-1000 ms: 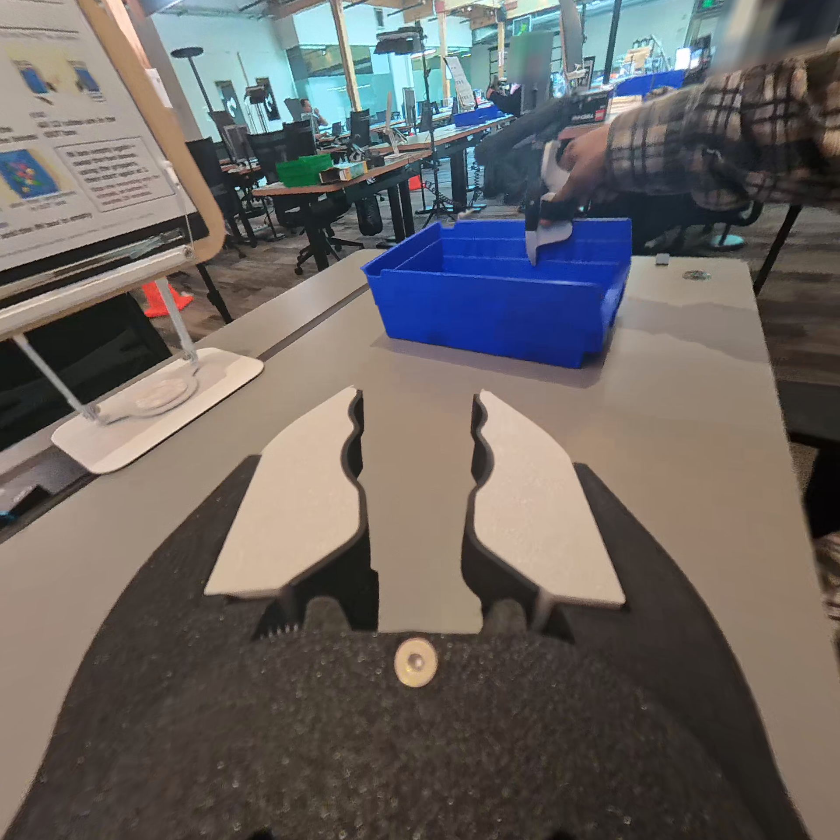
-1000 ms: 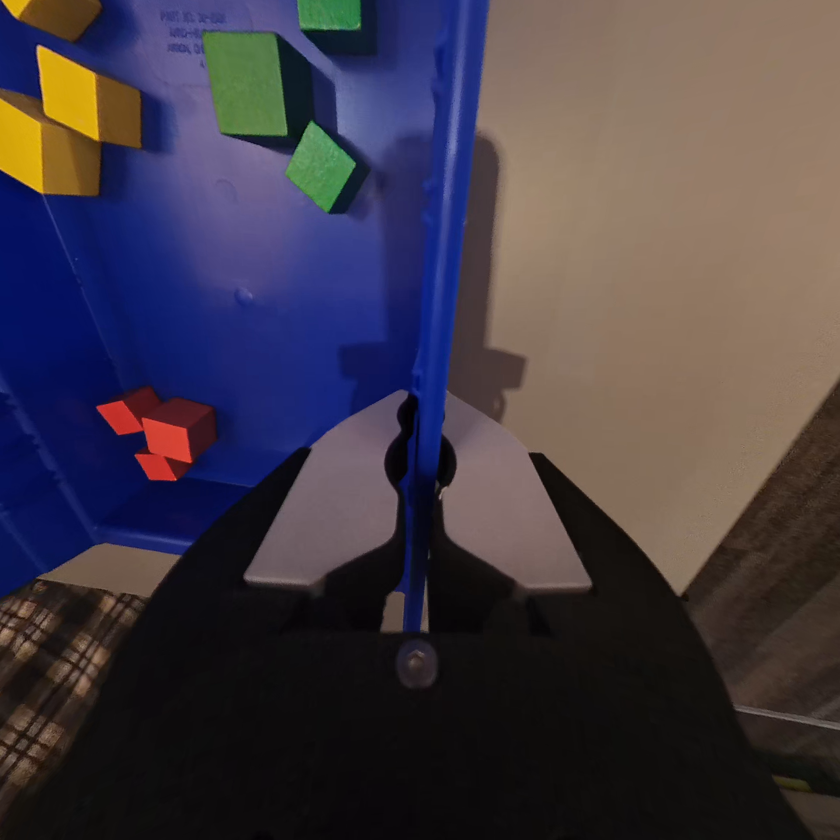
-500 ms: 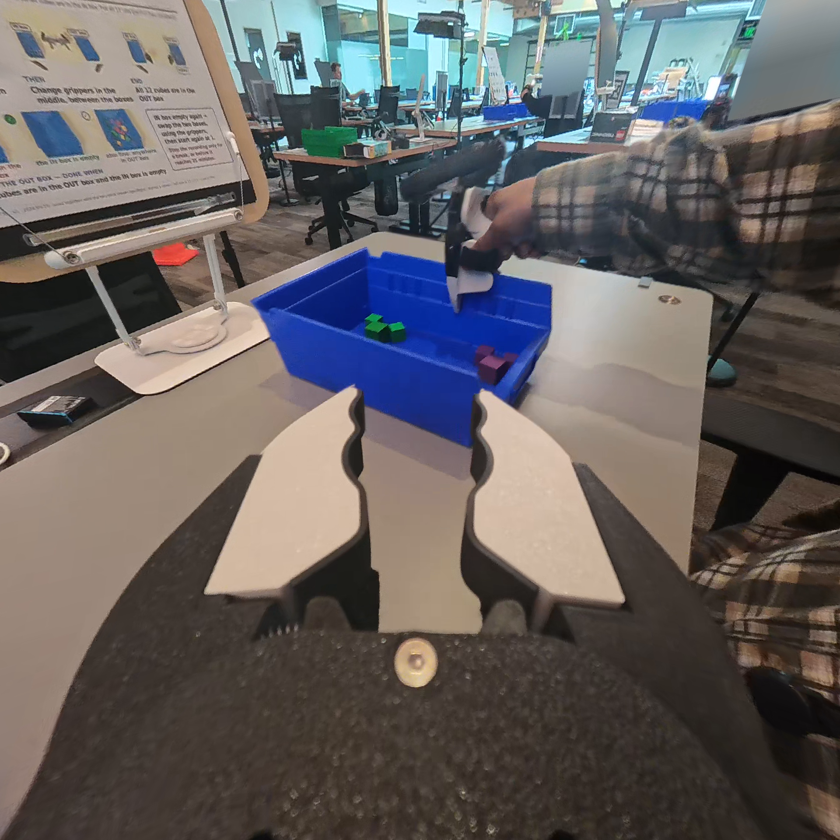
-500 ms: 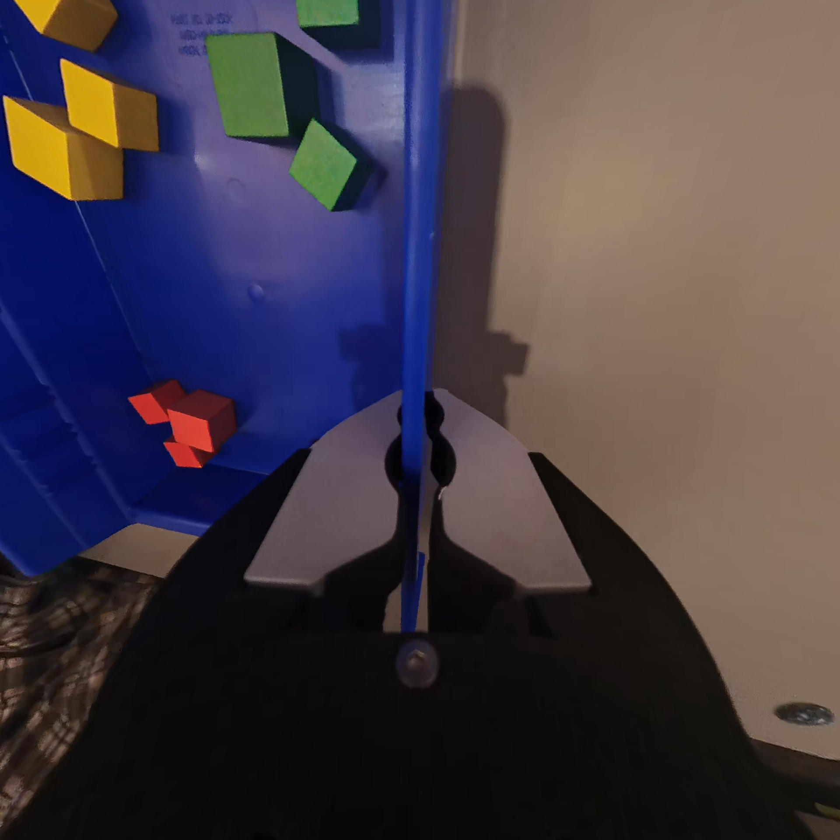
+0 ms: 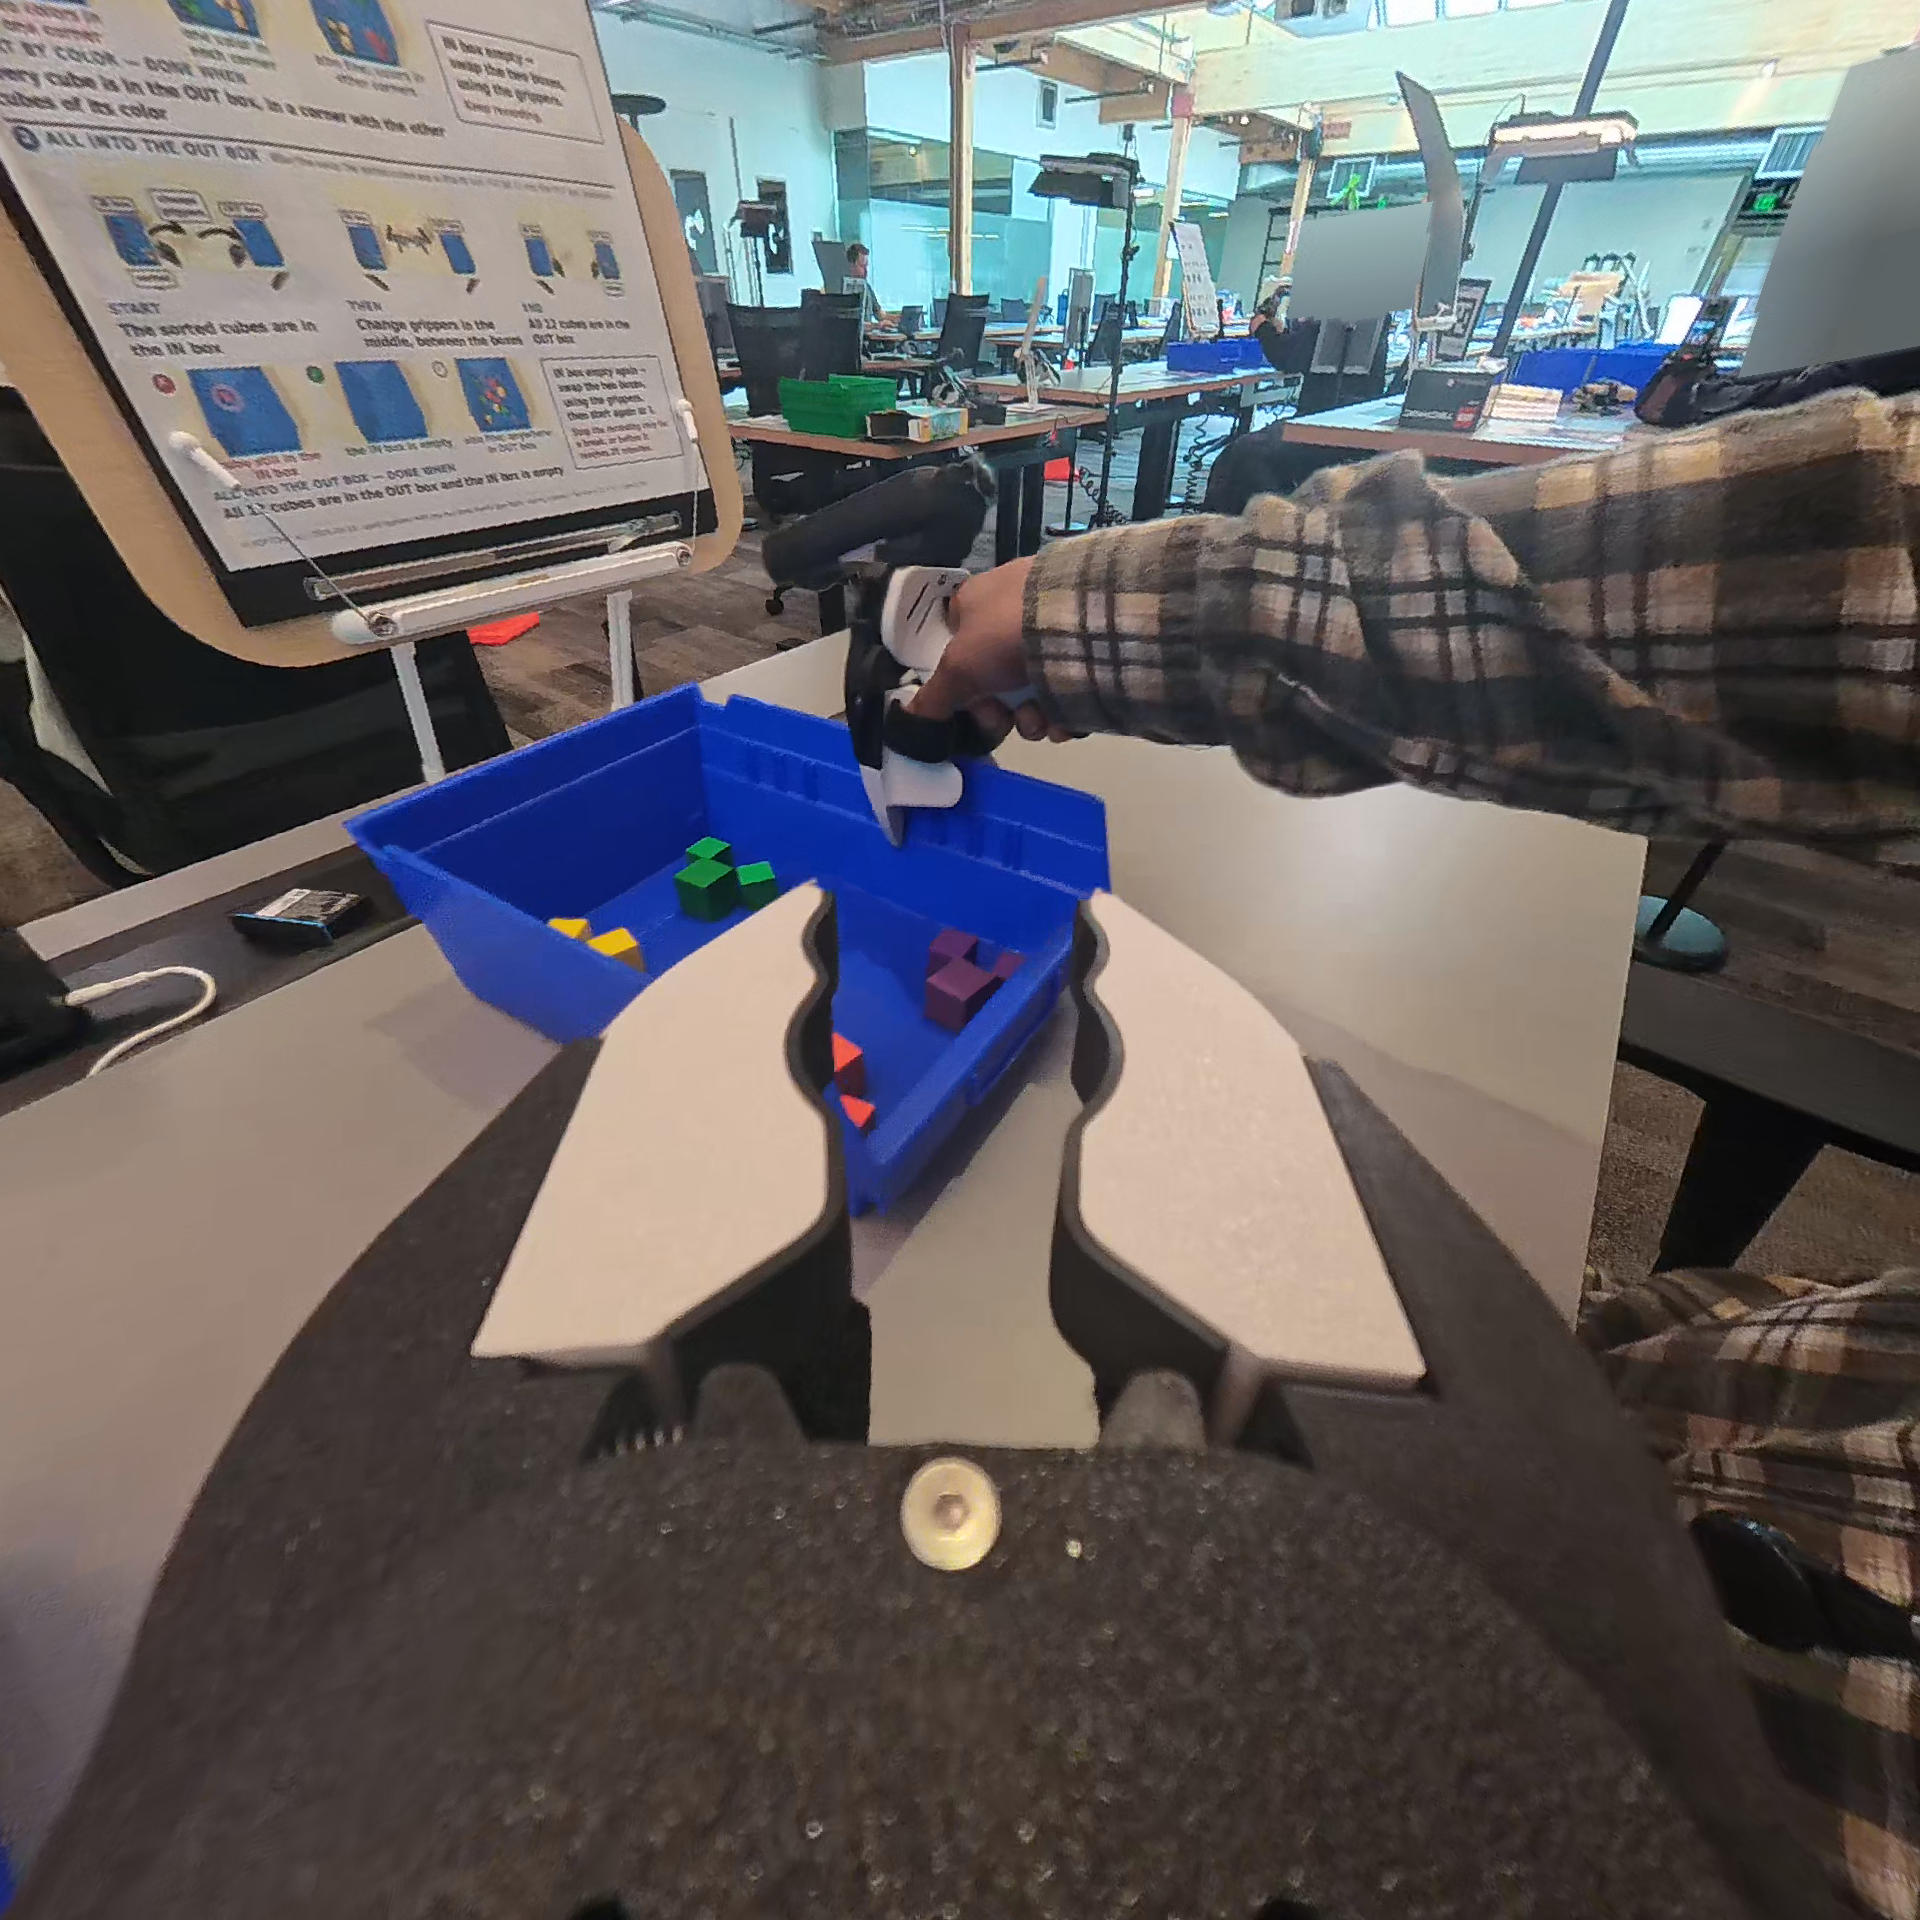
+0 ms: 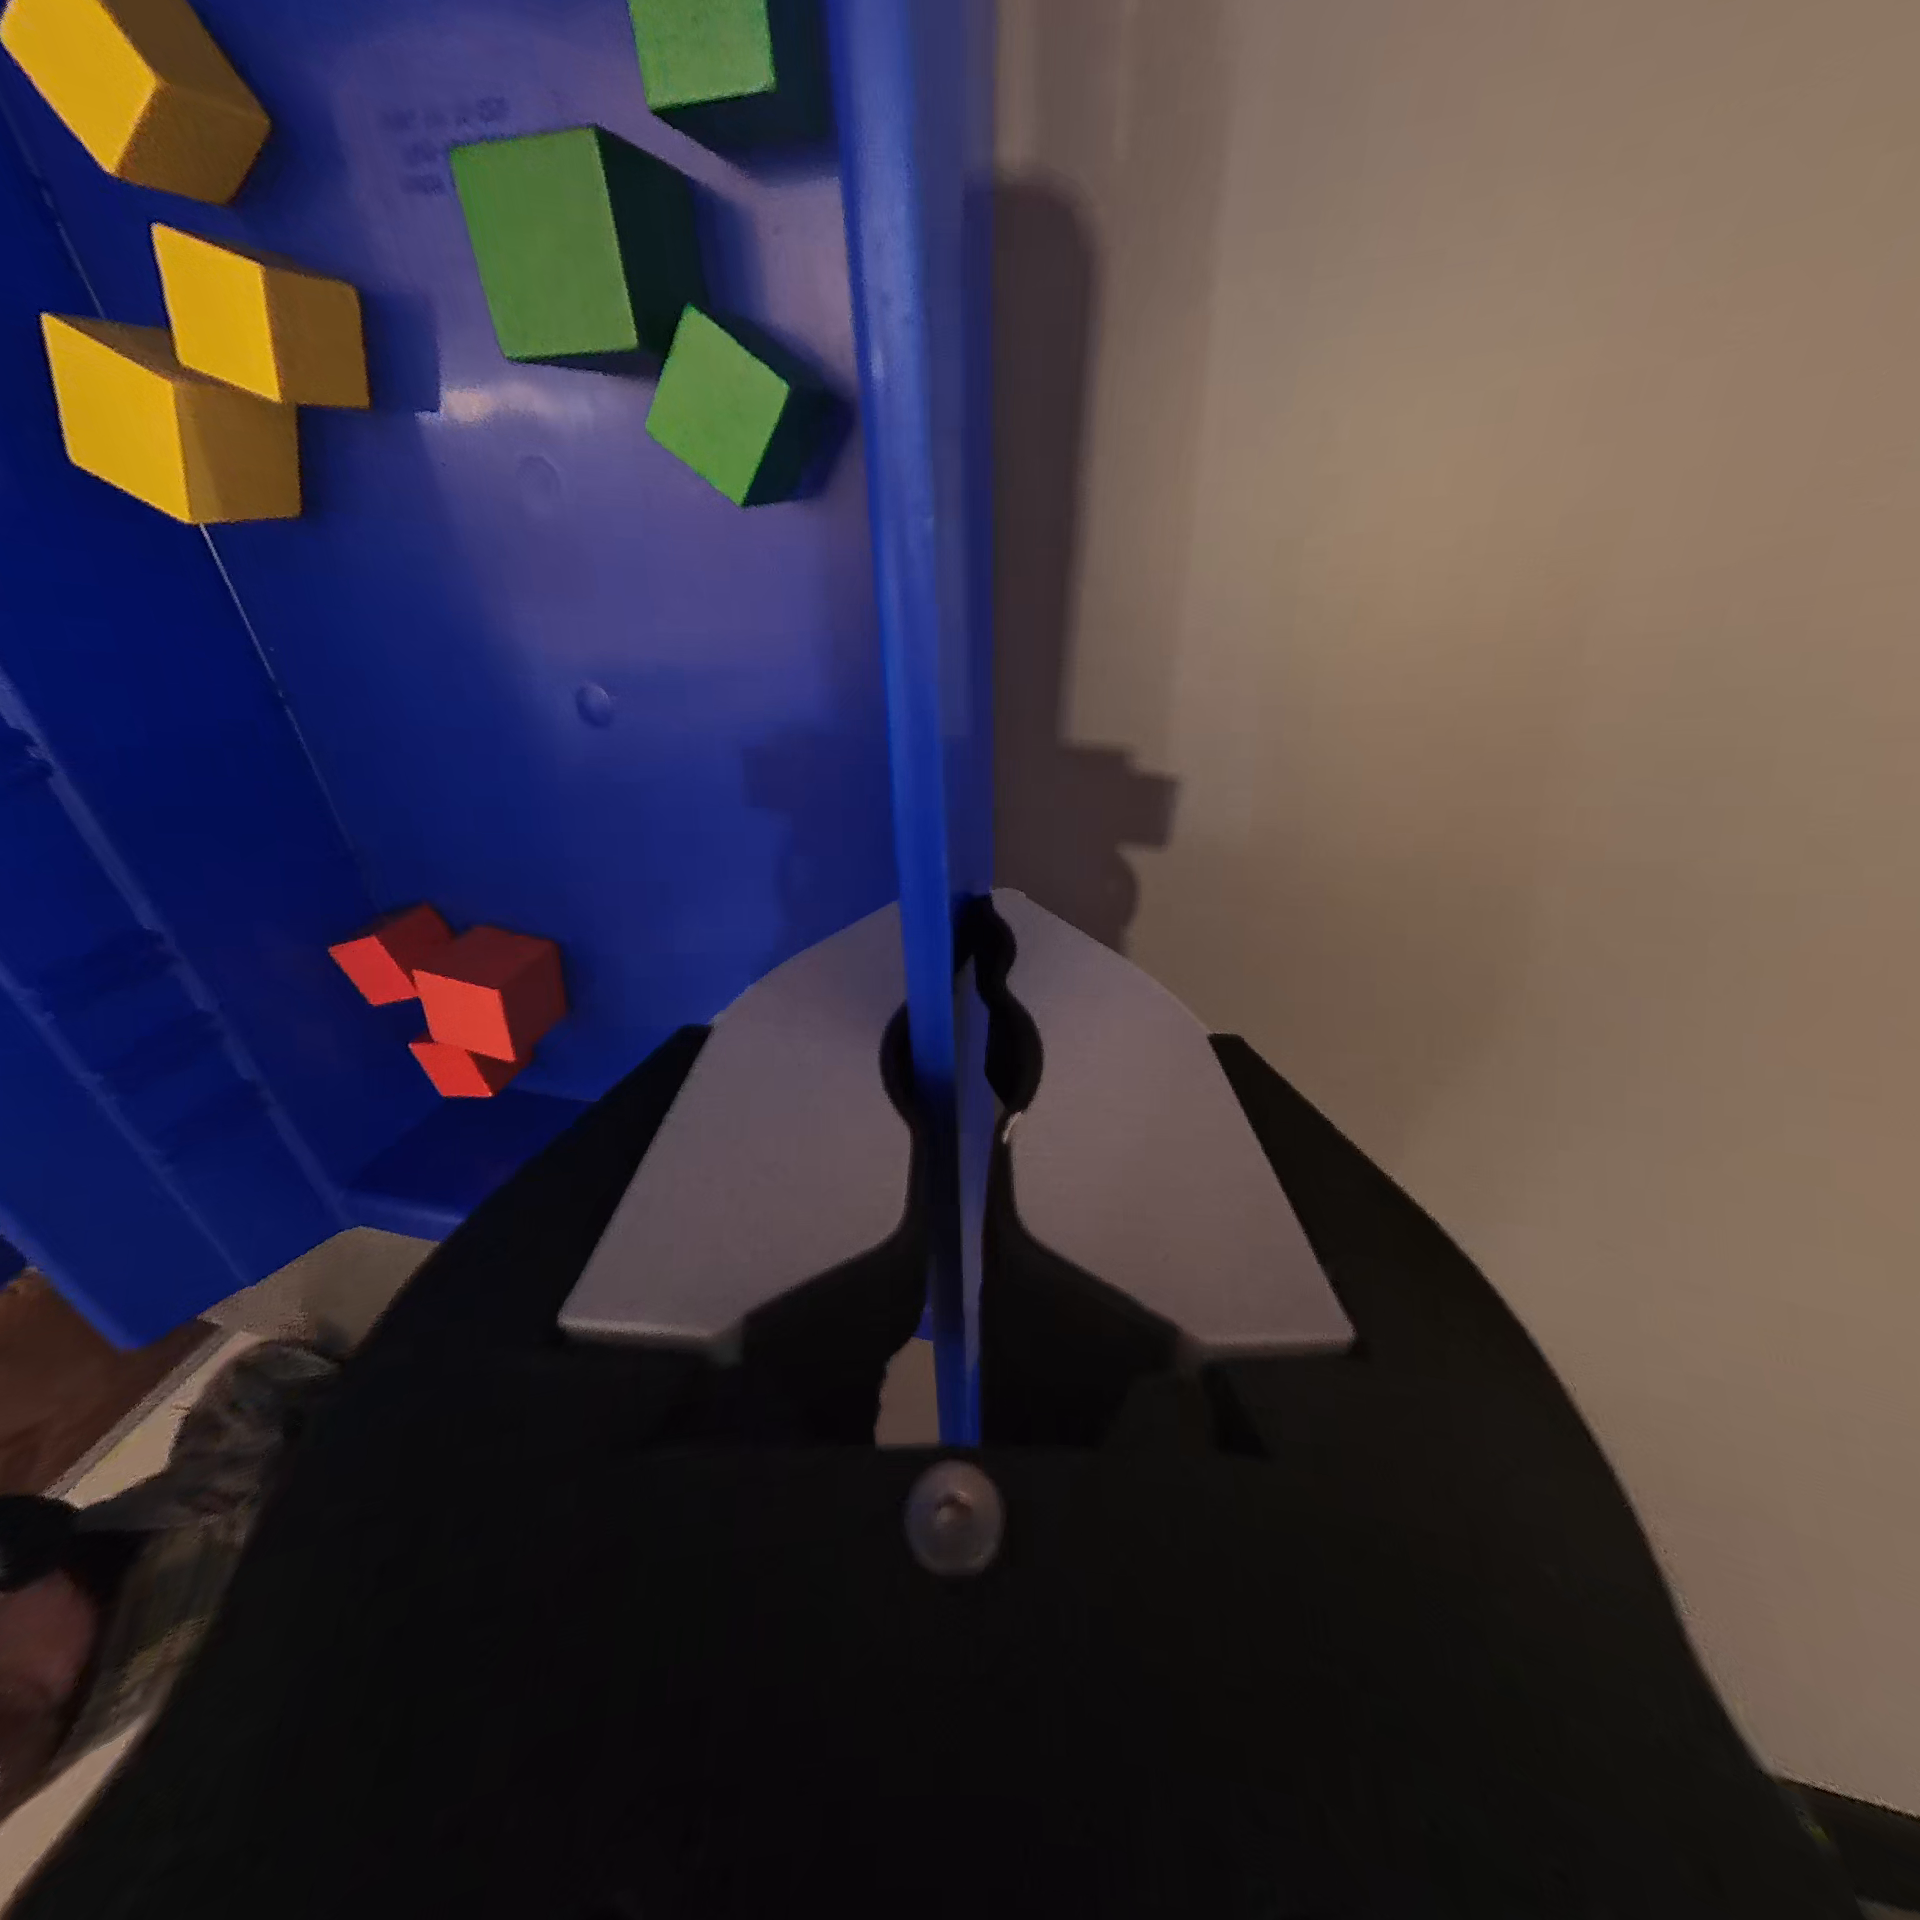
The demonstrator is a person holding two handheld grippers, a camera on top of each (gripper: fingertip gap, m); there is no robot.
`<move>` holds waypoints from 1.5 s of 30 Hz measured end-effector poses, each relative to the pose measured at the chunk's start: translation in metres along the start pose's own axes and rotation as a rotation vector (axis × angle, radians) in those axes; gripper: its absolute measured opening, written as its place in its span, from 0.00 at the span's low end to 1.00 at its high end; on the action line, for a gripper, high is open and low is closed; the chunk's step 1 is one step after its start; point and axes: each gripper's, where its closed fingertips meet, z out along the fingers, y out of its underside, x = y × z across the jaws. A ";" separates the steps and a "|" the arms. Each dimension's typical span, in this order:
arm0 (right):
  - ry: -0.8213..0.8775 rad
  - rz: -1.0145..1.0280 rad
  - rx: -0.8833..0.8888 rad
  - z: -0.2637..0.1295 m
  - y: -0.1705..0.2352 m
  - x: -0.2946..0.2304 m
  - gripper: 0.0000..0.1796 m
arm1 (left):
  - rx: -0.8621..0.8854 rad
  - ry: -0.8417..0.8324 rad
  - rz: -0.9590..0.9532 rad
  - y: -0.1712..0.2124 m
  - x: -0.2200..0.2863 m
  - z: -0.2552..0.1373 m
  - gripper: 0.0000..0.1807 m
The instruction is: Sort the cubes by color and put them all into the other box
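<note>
Inside blue box (image 5: 499,961), cubes (image 5: 710,885) grouped by color.

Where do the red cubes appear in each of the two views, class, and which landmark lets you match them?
Left wrist view: red cubes low centre, in the blue box's near corner, partly behind the left tongs' finger.
Right wrist view: red cubes lower left, on the box floor.
Shared landmark: the green cubes in the blue box.

box (image 5: 499,940): blue
cubes: green (image 5: 707,886), yellow (image 5: 615,945), purple (image 5: 954,992), red (image 6: 480,1003)
sleeve (image 5: 1455,644): tan and black plaid
table (image 5: 1351,935): grey
gripper fingers (image 5: 686,1143): pale grey on black
</note>
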 end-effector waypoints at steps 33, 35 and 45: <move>-0.497 -0.756 0.990 -0.091 0.137 0.023 0.40 | -0.464 -0.477 0.173 0.053 -0.102 -0.057 0.34; -0.465 -0.779 1.021 -0.084 0.141 0.038 0.38 | -0.603 -0.525 0.166 0.065 -0.121 -0.074 0.35; -0.497 -0.839 1.049 -0.068 0.137 0.042 0.33 | -1.225 -0.545 -0.043 0.130 -0.181 -0.122 0.27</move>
